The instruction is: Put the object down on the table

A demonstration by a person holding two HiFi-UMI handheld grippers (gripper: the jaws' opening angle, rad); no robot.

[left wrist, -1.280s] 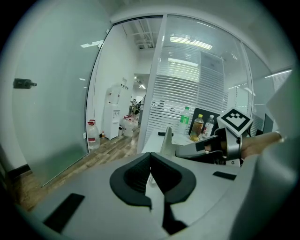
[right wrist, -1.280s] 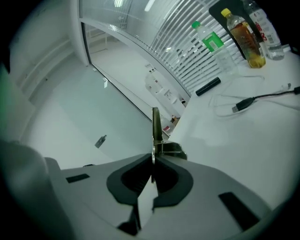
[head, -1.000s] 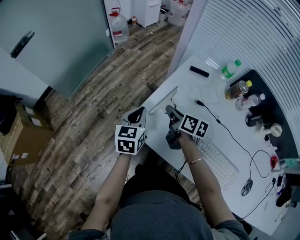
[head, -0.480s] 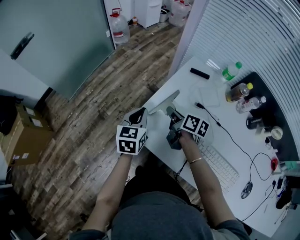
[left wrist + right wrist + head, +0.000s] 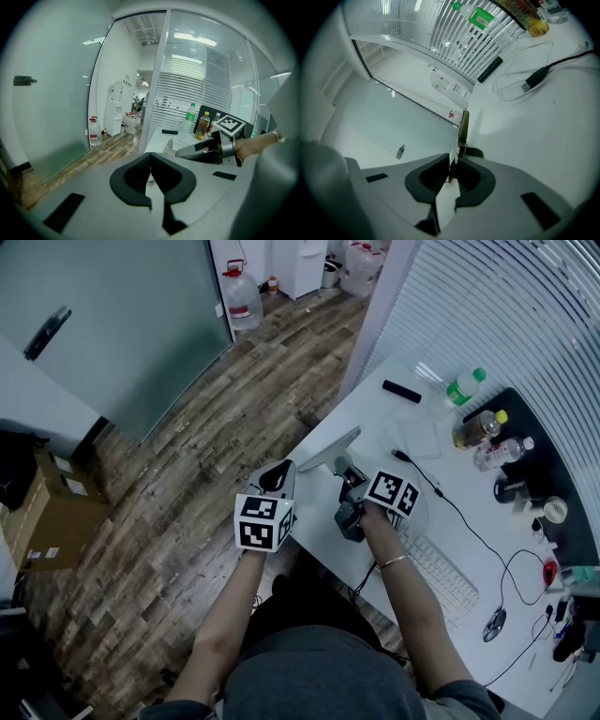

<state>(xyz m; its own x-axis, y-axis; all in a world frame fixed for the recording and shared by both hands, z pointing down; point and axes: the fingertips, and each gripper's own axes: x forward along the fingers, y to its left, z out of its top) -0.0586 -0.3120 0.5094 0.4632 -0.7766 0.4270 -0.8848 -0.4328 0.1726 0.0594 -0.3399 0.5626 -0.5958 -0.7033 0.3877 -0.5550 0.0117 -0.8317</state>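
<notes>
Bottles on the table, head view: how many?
3, in a row toward the far right: green-capped bottle, then yellow-capped bottle, then clear bottle. More may be hidden behind them.

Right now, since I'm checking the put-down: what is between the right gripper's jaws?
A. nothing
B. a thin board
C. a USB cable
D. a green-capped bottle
B: in the right gripper view the thin board stands edge-on between the jaws of the right gripper, which are opening.

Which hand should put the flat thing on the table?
Right. The right gripper is over the table, jaws opening with the thin flat piece between them; the left gripper is shut, empty, beside the table.
</notes>
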